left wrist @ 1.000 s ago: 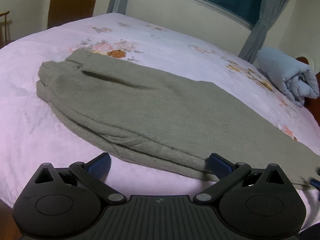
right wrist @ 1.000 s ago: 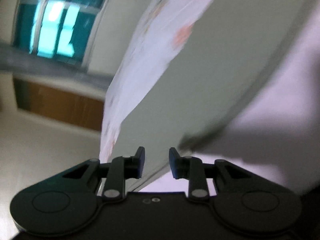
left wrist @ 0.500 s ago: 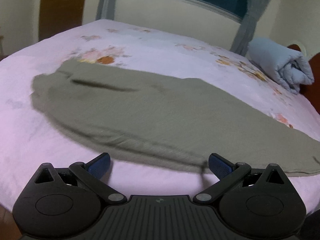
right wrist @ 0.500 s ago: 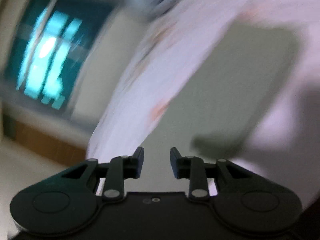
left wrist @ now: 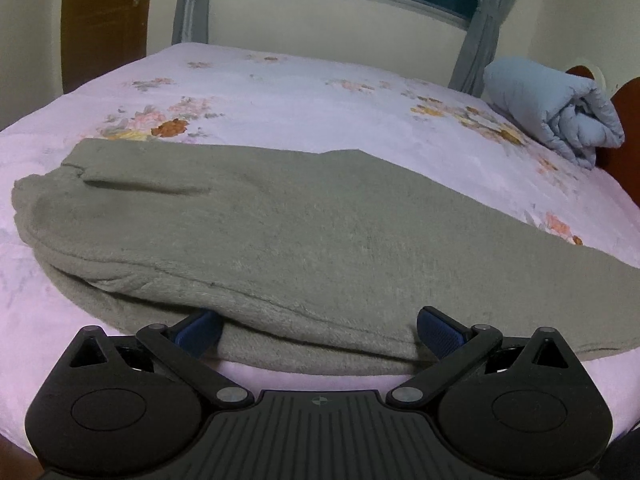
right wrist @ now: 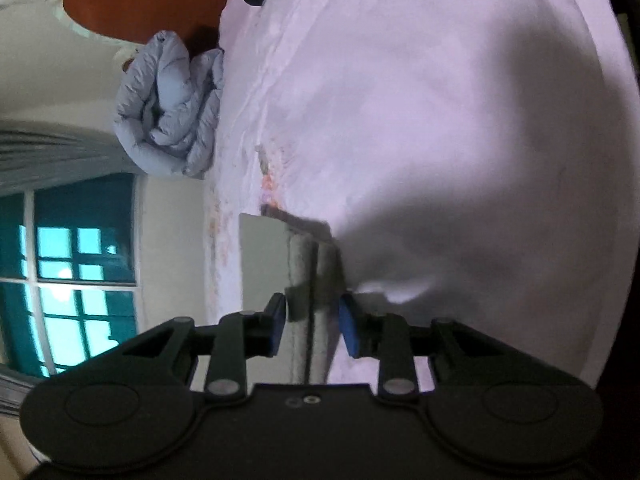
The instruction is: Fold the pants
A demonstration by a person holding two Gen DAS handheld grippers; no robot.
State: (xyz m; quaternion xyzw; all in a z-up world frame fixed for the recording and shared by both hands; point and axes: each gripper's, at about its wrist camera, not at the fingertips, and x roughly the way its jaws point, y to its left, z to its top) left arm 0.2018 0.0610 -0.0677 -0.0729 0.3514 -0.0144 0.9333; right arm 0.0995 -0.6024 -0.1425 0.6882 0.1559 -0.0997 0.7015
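pants (left wrist: 312, 232) — fuzzy matt knit | bedsheet (left wrist: 320, 96) — soft matt cloth

left gripper (left wrist: 318, 330): matte black body with a ribbed central plate bearing a small crosshair mark, two rounded side housings with raised discs and triangular cut-outs, and angled link arms pinned by silver rivets to fingers (left wrist: 434, 330) faced with blue textured pads. right gripper (right wrist: 312, 328): the same black housing, here with a smooth central plate carrying two small round openings, silver rivets on straighter link arms, and fingers (right wrist: 349, 330) with blue pads. no cables, sleeves or skin are visible in either view.
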